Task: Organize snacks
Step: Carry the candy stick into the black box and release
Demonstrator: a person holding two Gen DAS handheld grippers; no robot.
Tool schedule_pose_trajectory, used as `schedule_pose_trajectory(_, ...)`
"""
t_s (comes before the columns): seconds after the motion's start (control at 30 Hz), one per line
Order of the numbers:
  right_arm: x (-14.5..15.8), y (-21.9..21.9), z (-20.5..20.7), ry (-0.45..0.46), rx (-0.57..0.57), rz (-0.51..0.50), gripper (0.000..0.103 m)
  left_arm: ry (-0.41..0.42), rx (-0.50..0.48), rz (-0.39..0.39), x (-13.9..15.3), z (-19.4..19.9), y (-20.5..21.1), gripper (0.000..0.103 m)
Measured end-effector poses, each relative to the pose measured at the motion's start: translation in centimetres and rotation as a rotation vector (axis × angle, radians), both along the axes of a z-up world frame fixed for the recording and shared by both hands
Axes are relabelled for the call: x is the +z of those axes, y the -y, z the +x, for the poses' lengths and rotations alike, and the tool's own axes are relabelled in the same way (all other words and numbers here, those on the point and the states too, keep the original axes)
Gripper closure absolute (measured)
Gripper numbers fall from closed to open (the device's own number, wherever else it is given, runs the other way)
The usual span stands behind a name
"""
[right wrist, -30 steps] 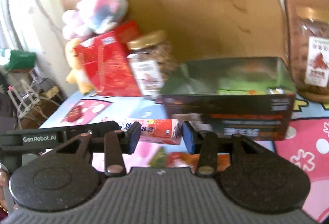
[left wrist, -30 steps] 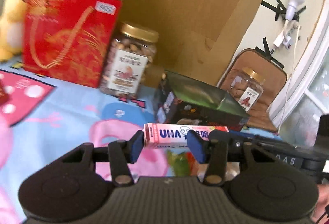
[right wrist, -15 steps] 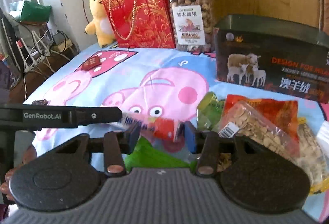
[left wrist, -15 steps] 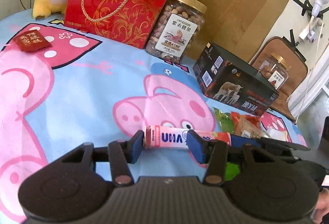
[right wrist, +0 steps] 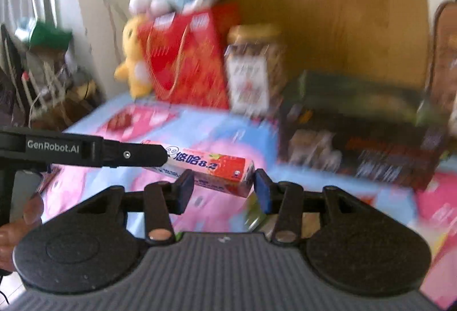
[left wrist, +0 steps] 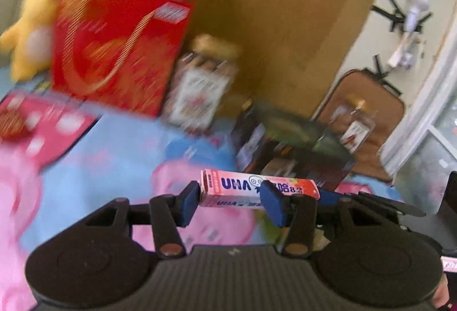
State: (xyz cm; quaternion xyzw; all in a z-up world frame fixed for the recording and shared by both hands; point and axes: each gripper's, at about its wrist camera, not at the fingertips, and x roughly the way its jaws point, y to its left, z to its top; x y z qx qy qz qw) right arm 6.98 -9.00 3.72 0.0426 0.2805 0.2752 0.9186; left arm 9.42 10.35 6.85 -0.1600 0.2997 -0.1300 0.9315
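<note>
A pink UHA candy box [left wrist: 257, 187] is held lengthwise between both grippers, lifted above the Peppa Pig cloth [left wrist: 114, 156]. My left gripper [left wrist: 232, 198] is shut on its left end. My right gripper [right wrist: 222, 186] is shut on its strawberry end [right wrist: 217, 171]. The left gripper's black finger [right wrist: 85, 149] shows in the right wrist view, reaching in from the left. Both views are blurred by motion.
At the back stand a red gift bag [left wrist: 114, 54], a nut jar [left wrist: 200, 88], a dark milk box [left wrist: 294, 151], a yellow plush [left wrist: 31, 22] and a wooden board [left wrist: 285, 25]. A second jar [left wrist: 354, 125] sits on a brown chair. Snack packets [right wrist: 254, 214] lie below my right gripper.
Both grippers have risen and tilted up with the candy box, away from the snack packets. The view has swung back toward the bag and jars.
</note>
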Motion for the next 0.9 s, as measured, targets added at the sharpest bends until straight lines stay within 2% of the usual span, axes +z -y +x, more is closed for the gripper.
schedule_pose_trajectory(0.13,2.1,3.1,2.1,0.081,-0.081,-0.016,0.054,0.072,-0.060,0.041,2.6,4.1,4.0,0.056)
schedule_pose_trajectory(0.27,3.0,6.5,5.3,0.108,-0.172,-0.044,0.054,0.076,-0.121,0.044,3.3,8.9,7.5,0.055)
schedule_pose_trajectory(0.4,1.6,8.8,8.5,0.046,-0.220,-0.049,0.052,0.023,-0.132,0.062,1.8,12.6,9.9,0.054)
schedule_pose_trajectory(0.5,0.0,8.9,9.6,-0.006,-0.212,-0.054,0.051,-0.020,-0.099,0.117,0.5,14.1,10.9,0.051)
schedule_pose_trajectory(0.57,-0.5,9.1,9.6,-0.013,-0.212,-0.035,0.051,-0.028,-0.098,0.120,0.2,14.1,10.9,0.051)
schedule_pose_trajectory(0.73,0.2,10.2,7.6,0.017,-0.221,0.035,0.051,0.036,-0.115,0.131,1.7,11.9,10.4,0.050)
schedule_pose_trajectory(0.9,0.2,11.8,4.9,-0.009,-0.205,0.131,0.051,0.057,-0.159,0.089,2.4,8.1,8.9,0.050)
